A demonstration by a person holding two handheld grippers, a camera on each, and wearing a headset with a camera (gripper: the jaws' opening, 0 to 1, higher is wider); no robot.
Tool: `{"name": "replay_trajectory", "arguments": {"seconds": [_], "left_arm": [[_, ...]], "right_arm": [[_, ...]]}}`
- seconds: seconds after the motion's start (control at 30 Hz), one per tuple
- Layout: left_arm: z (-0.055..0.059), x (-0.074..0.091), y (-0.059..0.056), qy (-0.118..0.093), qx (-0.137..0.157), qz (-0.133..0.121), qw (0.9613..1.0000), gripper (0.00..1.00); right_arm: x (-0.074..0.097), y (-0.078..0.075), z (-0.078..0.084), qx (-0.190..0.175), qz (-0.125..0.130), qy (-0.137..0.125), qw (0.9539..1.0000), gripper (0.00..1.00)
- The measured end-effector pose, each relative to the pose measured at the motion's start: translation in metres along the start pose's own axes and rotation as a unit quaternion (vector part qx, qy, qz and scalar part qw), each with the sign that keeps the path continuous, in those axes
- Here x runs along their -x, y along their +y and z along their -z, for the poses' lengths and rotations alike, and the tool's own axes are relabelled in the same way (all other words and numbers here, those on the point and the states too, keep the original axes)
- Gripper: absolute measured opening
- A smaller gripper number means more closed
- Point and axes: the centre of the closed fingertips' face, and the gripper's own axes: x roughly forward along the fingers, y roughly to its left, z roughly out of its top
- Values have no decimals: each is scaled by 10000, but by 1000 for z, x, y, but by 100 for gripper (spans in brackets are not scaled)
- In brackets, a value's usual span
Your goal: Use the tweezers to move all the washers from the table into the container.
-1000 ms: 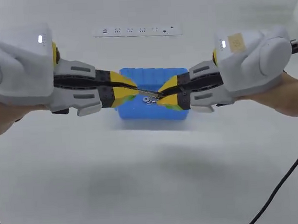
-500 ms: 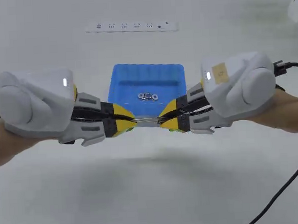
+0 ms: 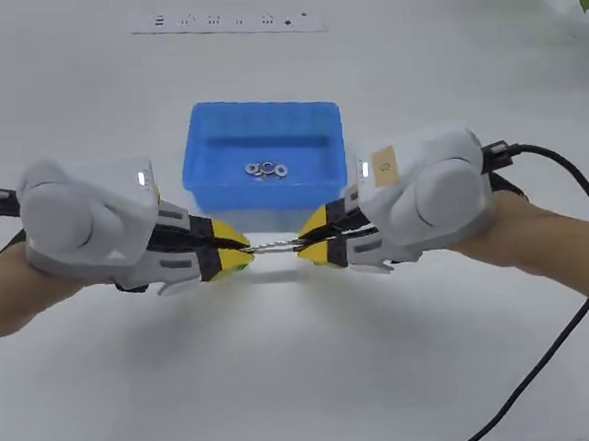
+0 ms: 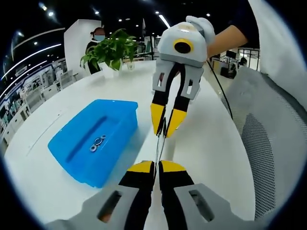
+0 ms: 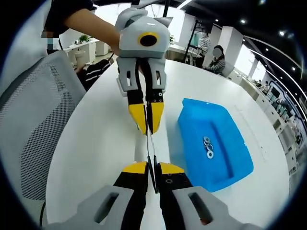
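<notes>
Located on a white table (image 3: pixel 283 379): a blue rectangular plastic container (image 3: pixel 209 185), open at the top, with three small metal ring washers (image 3: pixel 265 169) clustered near the middle of its floor. Washers well apart from both tools.

Recorded the left gripper (image 3: pixel 239 255), grey-bodied with yellow-and-black jaws, at the left of the head view and pointing right. Recorded the right gripper (image 3: pixel 311 247), of the same build, opposite it and pointing left. Tips facing each other, near but apart, just in front of the container's near wall.

Bridging that gap: slim silver metal tweezers (image 3: pixel 276 246), held roughly level above the table.

Confirmed in the left gripper view: own jaws pressed together on one end of the tweezers (image 4: pixel 158 148), with the far end clamped between the closed jaws of the right gripper (image 4: pixel 166 127) ahead. Container (image 4: pixel 72 158) to the left there, washers (image 4: pixel 97 143) inside it.

Confirmed likewise in the right gripper view: own jaws closed on the tweezers (image 5: pixel 151 151), left gripper (image 5: pixel 147 127) gripping the opposite end, container (image 5: pixel 201 103) to the right.

Unable to tell which end of the tweezers carries the points.

Also noted: a white power strip (image 3: pixel 227 22) along the far side of the table, a black cable (image 3: pixel 558 355) trailing from the right gripper across the table, a green potted plant (image 4: pixel 110 50) beyond the container, and a grey mesh chair (image 4: pixel 273 139) beside the table.
</notes>
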Motion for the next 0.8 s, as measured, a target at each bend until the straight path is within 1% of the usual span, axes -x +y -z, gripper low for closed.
{"name": "replay_trajectory", "arguments": {"seconds": [0.07,0.17,0.27,0.33,0.43,0.5,0.57,0.6,0.67,0.73,0.8], "left_arm": [[3,-4,0,70,73,58,9999,8],[6,-6,2,135,127,61,9998,9],[8,-7,0,178,117,102,9997,9],[11,-8,-1,238,106,106,9996,9],[12,-8,-2,239,153,128,9995,9],[12,-8,-3,236,150,138,9995,10],[12,-8,-1,216,199,117,9995,10],[12,-7,0,195,245,99,9995,10],[12,-7,0,194,311,114,9993,11],[12,-7,-1,229,249,139,9993,13],[12,-7,-3,249,256,191,9992,15]], "right_arm": [[-3,0,4,-65,-30,56,10000,8],[-7,2,9,-226,-64,114,9997,8],[-10,4,12,-217,-76,171,9996,9],[-10,4,12,-210,-66,154,9996,9],[-10,5,11,-196,-114,169,9996,10],[-10,7,11,-252,-177,174,9994,11],[-10,7,11,-289,-178,202,9992,11],[-10,7,11,-343,-178,233,9990,11],[-10,10,11,-571,-276,287,9976,11],[-10,8,12,-686,-277,319,9968,12],[-9,10,11,-655,-347,358,9966,13]]}}
